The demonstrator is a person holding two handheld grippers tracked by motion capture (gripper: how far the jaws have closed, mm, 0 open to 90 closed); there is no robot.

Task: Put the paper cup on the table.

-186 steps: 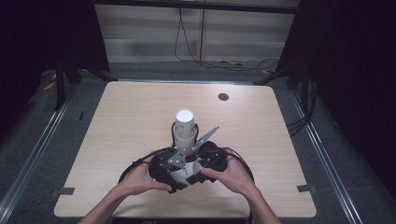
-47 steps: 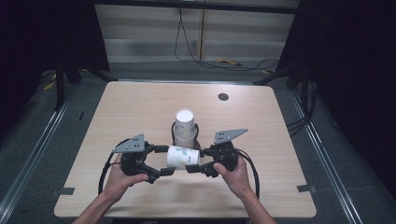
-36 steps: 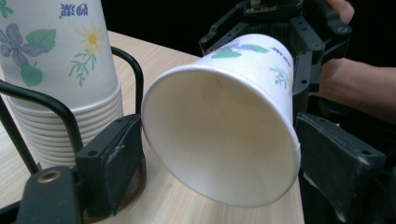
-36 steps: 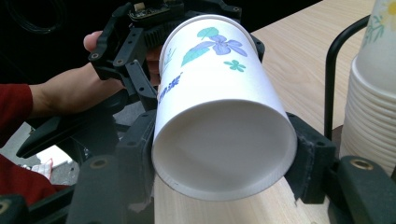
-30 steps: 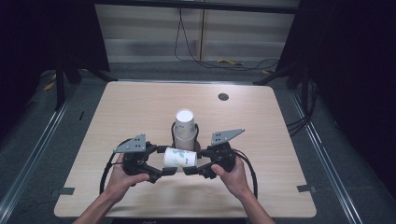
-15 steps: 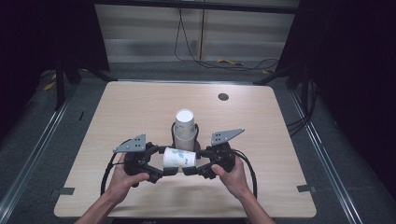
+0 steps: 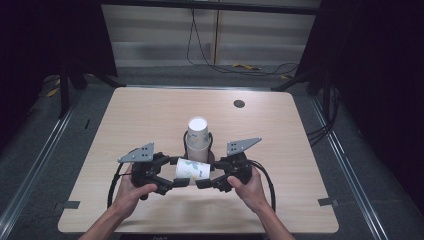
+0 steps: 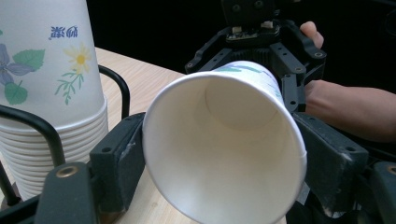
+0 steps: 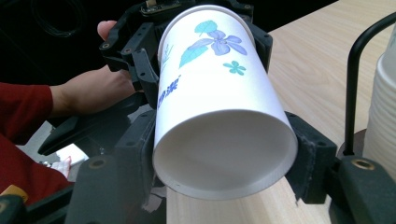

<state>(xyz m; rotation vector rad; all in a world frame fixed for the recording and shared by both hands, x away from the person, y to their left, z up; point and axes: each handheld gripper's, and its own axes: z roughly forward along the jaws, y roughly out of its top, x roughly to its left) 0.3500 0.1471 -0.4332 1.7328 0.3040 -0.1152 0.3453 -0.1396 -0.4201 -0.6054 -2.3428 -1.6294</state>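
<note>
So there's a single paper cup [image 7: 192, 170] lying on its side in mid-air, just above the tabletop [image 7: 300, 150], held between the two tongs. The left tongs [image 7: 167, 184] have it by the open rim end: in the left gripper view you look straight into the white inside of the cup [image 8: 224, 149], with the black pads [image 8: 119, 163] pressed against the rim on both sides. The right tongs [image 7: 204, 183] are clamped on the bottom end, jaws narrow and snug around the base; in the right gripper view the recessed base of the cup [image 9: 224, 149] faces the camera, and the blue flower print and some blue lettering run along the side. The right jaws have just been easing open a hair, but the pads are pressing on the cup on both sides.

Just behind the held cup, touching nothing as far as I can tell, there's a stack of cups [image 7: 198, 134] standing upside down in a black wire holder [image 7: 186, 145], near the middle of the tabletop. Same flower print on those. The stack sits at the left edge of the left gripper view [image 8: 46, 107] and at the right edge of the right gripper view [image 9: 384, 107].

A small dark round thing [image 7: 239, 104] sits on the far part of the tabletop, well apart from everything. Both hands come in from the near edge, and there's a red sleeve [image 9: 18, 121] on the left arm
</note>
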